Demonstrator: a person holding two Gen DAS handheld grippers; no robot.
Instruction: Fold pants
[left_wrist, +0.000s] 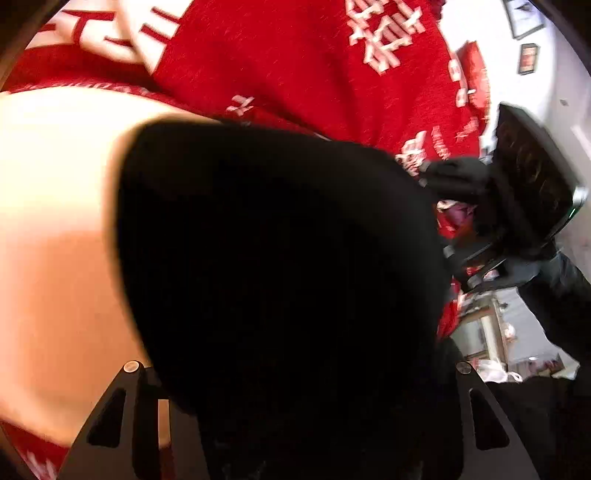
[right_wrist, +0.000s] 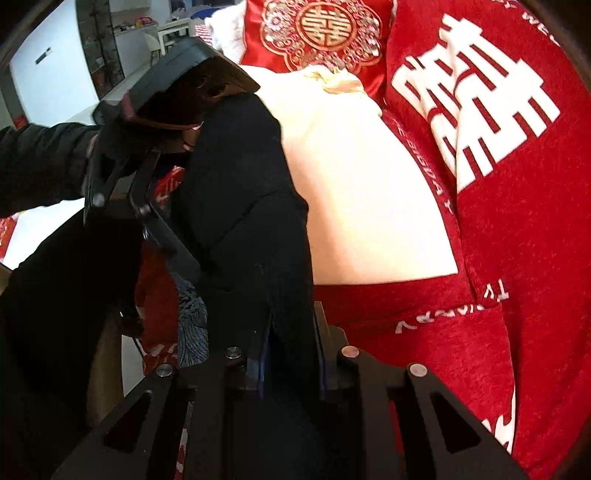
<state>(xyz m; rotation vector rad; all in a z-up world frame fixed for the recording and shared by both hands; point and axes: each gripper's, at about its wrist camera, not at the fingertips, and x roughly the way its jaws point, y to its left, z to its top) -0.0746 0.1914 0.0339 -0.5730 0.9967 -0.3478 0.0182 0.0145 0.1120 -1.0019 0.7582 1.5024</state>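
the pants (right_wrist: 240, 206) hang between both grippers, above the blanket (right_wrist: 517, 258), with a cushion (right_wrist: 325, 33) behind.

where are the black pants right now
The black pants hang in the middle of both wrist views, pinched by the right hand-held gripper, over the red blanket and white pillow.

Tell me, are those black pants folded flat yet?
No. The black pants hang bunched above the red bedspread, pinched in the right gripper's fingers.
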